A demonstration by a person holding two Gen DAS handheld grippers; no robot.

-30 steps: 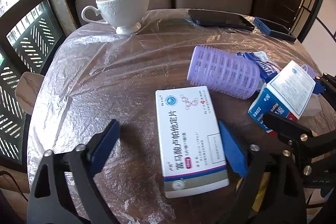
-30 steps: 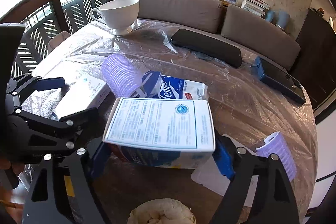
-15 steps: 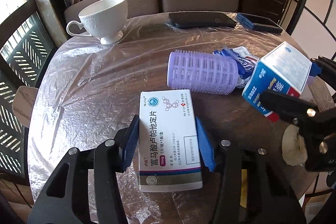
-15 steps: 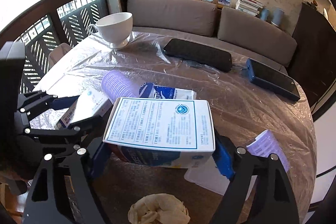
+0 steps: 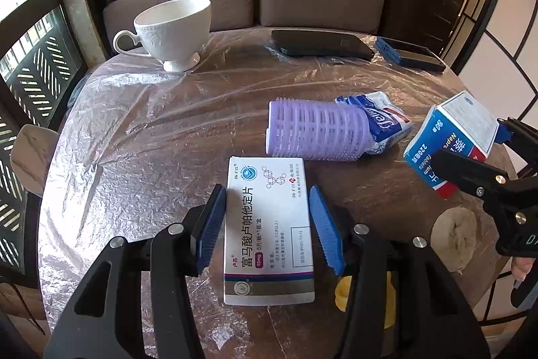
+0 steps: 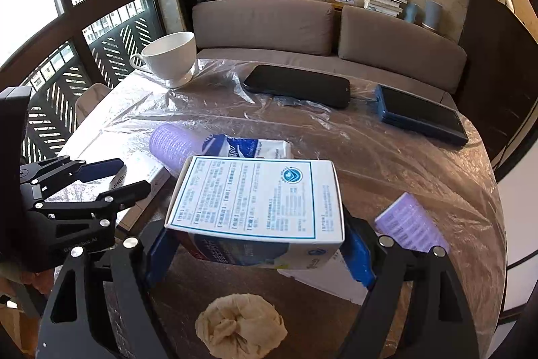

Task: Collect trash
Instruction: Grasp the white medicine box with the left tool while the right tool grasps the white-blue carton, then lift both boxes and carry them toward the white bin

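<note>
Left claw (image 5: 267, 221) gripping a white medicine box (image 5: 269, 231) by its long sides, blue pads pressing both edges, box lying flat on the plastic-covered worktop (image 5: 151, 130). Right claw (image 6: 257, 246) clamping a blue-and-white tablet box (image 6: 259, 194), printed face up, box tilting clear of the worktop.

Showing only in the left wrist view: a yellow scrap (image 5: 343, 291) peeking out beside the right pad, the full length of the purple hair roller (image 5: 316, 130) lying on its side, touching a crumpled blue-and-white wrapper (image 5: 380, 120).

Showing only in the right wrist view: a second purple roller (image 6: 412, 222) near the worktop's right edge, a white sheet (image 6: 329, 278) under the held box.

Appearing in both: a wadded beige tissue (image 6: 240, 323) near the front edge, a white teacup (image 5: 175, 29) standing upright at the far left, a black phone (image 5: 321, 42) and a blue-cased device (image 5: 408, 54) lying at the far side, well apart from the trash. Sofa (image 6: 269, 26) sitting beyond the worktop.
</note>
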